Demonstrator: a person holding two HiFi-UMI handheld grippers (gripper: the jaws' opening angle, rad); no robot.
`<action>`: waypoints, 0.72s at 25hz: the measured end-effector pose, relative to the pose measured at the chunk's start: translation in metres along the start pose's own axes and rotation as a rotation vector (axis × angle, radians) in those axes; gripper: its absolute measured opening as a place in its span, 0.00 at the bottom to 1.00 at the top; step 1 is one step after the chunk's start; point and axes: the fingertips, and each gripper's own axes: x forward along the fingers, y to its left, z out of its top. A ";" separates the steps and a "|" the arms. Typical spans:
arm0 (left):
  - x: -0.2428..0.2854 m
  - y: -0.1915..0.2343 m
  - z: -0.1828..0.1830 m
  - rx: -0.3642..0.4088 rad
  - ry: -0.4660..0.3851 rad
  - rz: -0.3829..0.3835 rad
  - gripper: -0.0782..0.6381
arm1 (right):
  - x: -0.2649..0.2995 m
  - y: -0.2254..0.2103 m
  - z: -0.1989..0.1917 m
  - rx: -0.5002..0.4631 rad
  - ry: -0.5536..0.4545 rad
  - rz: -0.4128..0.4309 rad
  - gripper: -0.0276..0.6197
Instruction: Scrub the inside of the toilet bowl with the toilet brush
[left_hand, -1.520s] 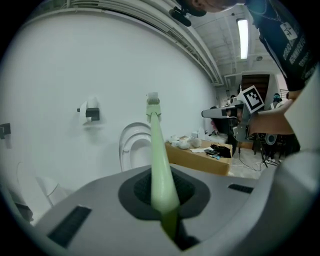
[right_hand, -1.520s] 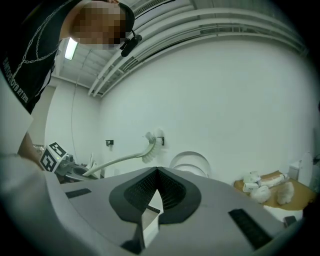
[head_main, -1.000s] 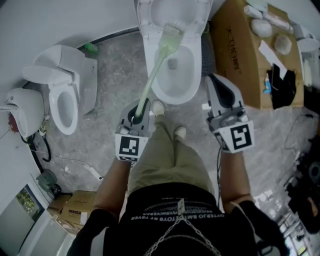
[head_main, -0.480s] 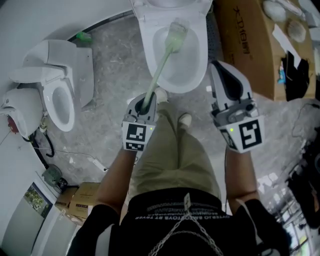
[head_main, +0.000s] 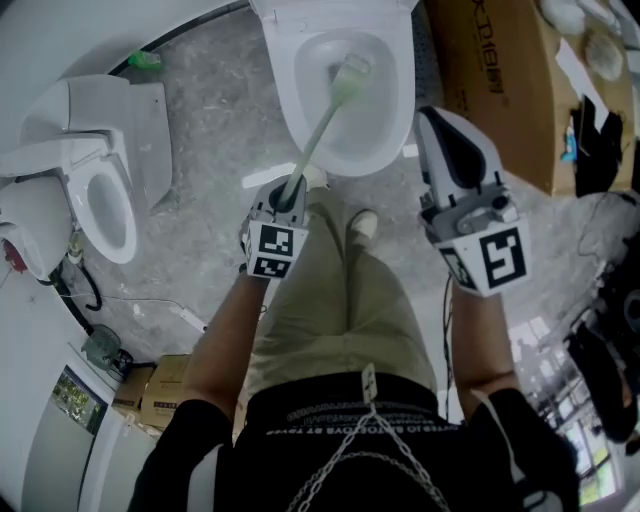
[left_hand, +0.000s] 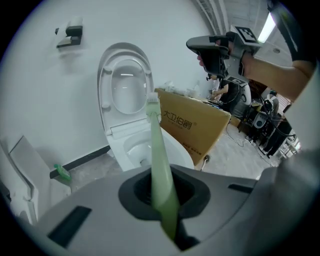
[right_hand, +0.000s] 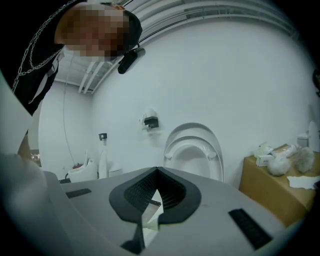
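Note:
The white toilet bowl (head_main: 392, 120) stands open at the top of the head view, lid raised. A pale green toilet brush (head_main: 318, 130) slants from my left gripper (head_main: 288, 193) up into the bowl, its bristle head (head_main: 352, 72) inside the basin toward the back. The left gripper is shut on the brush handle (left_hand: 161, 175), just in front of the bowl's front rim. In the left gripper view the brush head (left_hand: 152, 100) points at the toilet (left_hand: 131, 150). My right gripper (head_main: 443, 120) hangs beside the bowl's right side, shut and holding nothing (right_hand: 150, 202).
A second white toilet (head_main: 95, 190) stands at the left, a green bottle (head_main: 143, 60) by the wall behind it. A large cardboard box (head_main: 500, 70) with small items on top sits right of the bowl. The person's shoe (head_main: 362, 225) is near the bowl's front.
The brush head has moved from the bowl's back rim down into the basin. The left gripper has come closer to the bowl's front; the right gripper stayed beside it.

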 end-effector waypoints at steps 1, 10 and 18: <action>0.004 0.001 -0.006 0.000 0.010 -0.008 0.11 | 0.005 -0.001 -0.001 -0.006 0.009 0.005 0.03; 0.041 0.015 -0.039 -0.003 0.123 -0.059 0.11 | 0.047 -0.023 0.000 0.012 0.013 -0.003 0.03; 0.071 0.008 -0.057 -0.008 0.210 -0.048 0.11 | 0.053 -0.036 0.002 0.028 -0.005 0.048 0.03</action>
